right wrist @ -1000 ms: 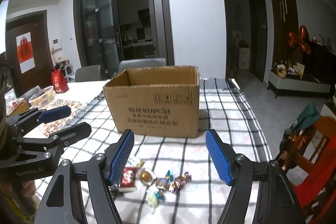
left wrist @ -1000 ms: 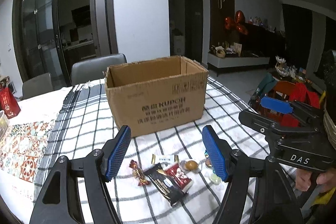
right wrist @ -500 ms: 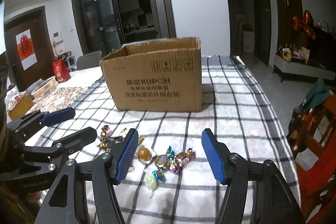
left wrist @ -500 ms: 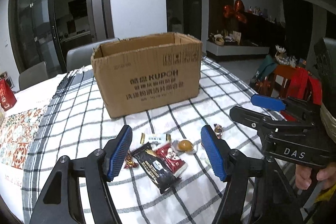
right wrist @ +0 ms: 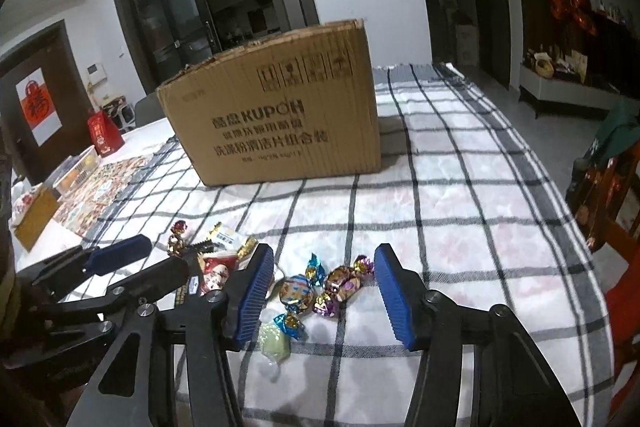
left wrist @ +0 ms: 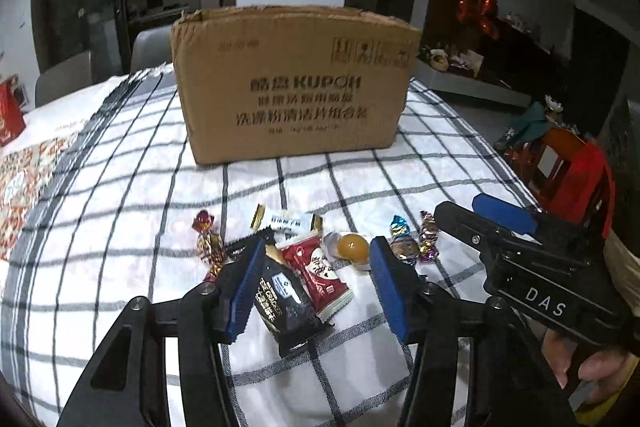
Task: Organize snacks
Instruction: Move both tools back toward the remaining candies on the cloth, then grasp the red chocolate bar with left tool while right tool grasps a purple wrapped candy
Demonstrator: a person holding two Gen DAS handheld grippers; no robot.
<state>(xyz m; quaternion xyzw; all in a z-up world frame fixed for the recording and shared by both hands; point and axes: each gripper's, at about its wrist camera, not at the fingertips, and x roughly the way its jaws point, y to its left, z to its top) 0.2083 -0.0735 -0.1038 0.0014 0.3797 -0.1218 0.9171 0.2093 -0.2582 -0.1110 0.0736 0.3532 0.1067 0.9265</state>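
Observation:
An open cardboard box [left wrist: 292, 87] [right wrist: 280, 115] stands on the checked tablecloth [left wrist: 120, 187]. In front of it lie loose snacks. My left gripper [left wrist: 316, 287] hovers low over a black cracker packet [left wrist: 286, 301] and a red packet [left wrist: 320, 273]; its jaws are closing, the pads touching neither. An orange candy [left wrist: 352, 247] lies just beyond. My right gripper [right wrist: 324, 291] brackets a blue-wrapped round candy [right wrist: 298, 291] and a purple-gold candy [right wrist: 342, 283]. Its jaws are closing too, with the pads clear of both. A pale green sweet [right wrist: 274, 341] lies nearer.
A white-and-gold bar [left wrist: 288, 221] and a red-gold twist candy [left wrist: 208, 243] lie left of the pile. A patterned mat [right wrist: 100, 187], a red bag [right wrist: 104, 135] and a brown carton [right wrist: 34, 215] sit far left. An orange chair [right wrist: 608, 203] stands off the table's right edge.
Both grippers have come down towards the snacks and tilted further down. Both pairs of jaws have narrowed. The box now looks larger and higher in each view.

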